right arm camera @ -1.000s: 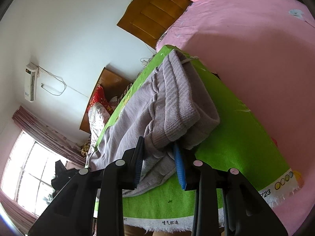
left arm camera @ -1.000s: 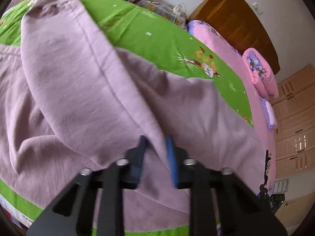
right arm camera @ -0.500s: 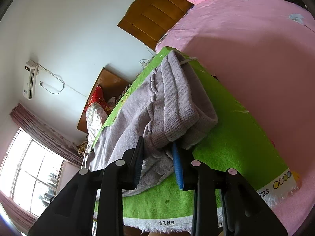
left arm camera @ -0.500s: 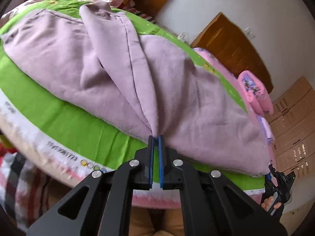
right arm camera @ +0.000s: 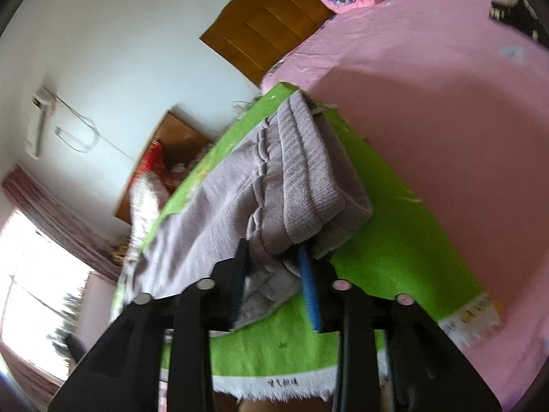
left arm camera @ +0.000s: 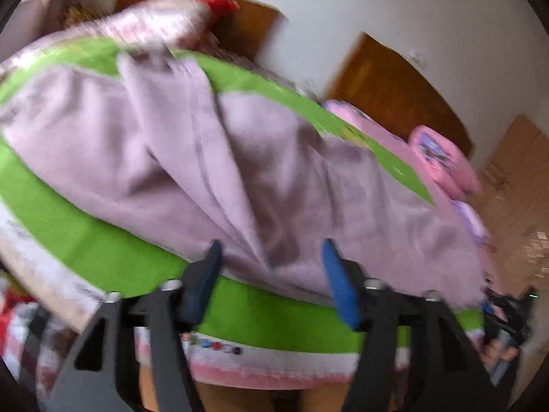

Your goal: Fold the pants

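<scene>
The left gripper [left arm camera: 271, 267] points downward, its jaws wide apart after just opening, with cloth lying loose between them. The right gripper [right arm camera: 272, 271] also tilts downward, its jaws just opened partway, cloth still bunched between them without a clear grip.

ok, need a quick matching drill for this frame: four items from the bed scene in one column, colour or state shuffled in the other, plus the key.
Column 1
1. pants
2. blanket under the pants
3. bedsheet
4. left gripper

Column 2
A. pink
B. jaws apart, having just been opening, pants edge lying between them without being pinched
C. pale lilac, lying folded lengthwise
D. bright green with a white fringed edge

Pairs: 1-C, 2-D, 3-A, 4-B
</scene>
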Available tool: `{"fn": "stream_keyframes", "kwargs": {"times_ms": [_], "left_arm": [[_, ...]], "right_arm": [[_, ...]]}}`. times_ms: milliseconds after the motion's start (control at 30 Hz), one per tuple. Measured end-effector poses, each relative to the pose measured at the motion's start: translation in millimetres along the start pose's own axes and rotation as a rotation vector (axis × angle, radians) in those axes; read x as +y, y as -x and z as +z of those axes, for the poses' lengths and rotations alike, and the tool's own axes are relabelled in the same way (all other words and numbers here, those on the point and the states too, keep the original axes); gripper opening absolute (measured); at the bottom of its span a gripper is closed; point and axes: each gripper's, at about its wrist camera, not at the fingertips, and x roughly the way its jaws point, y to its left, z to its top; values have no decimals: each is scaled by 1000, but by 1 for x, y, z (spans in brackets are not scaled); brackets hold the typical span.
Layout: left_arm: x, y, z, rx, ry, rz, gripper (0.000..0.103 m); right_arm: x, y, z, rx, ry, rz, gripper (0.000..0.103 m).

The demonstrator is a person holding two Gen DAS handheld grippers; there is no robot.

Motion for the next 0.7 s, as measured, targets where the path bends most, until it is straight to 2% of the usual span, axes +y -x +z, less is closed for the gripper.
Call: {"fn": "stream_keyframes", "kwargs": {"times_ms": [67,100,133,233,333,400,433,467,500,533,567,700], "left_arm": [[-12,17,4,-84,-37,13,79],[-20,23,7,-108,-66,7,88],[-30,26,9,-122,-96,-6,91],[-70,14,14,-85,-226,-85,98],[-107,-23,7,37,-344,-102,99],[-120,-52,-2,114,-390,-67,99],[-122,-66,-7,156,-401,-47,99],[-119,-80,-13,210,-401,-31,99],[-118,-87,-17,220,-410,-21,101],[-119,-86,-20,190,-444,-17,101],[-120,-88,-22,202,-462,-8,101],[-117,-90,-19,206,-444,-28,101]], "right_arm": [[17,15,0,-67,69,-113,68],[26,20,0,-95,122,-137,68],[38,24,0,-114,183,-150,68],[80,21,-3,-136,366,-163,68],[114,-10,-8,-50,503,-149,73],[126,-36,-14,33,570,-157,73],[128,-48,-17,74,593,-178,73],[123,-60,-21,120,624,-239,72],[117,-70,-28,170,670,-291,72],[111,-74,-35,198,703,-292,72],[107,-71,-36,196,700,-275,72],[108,-61,-29,222,666,-261,73]]}}
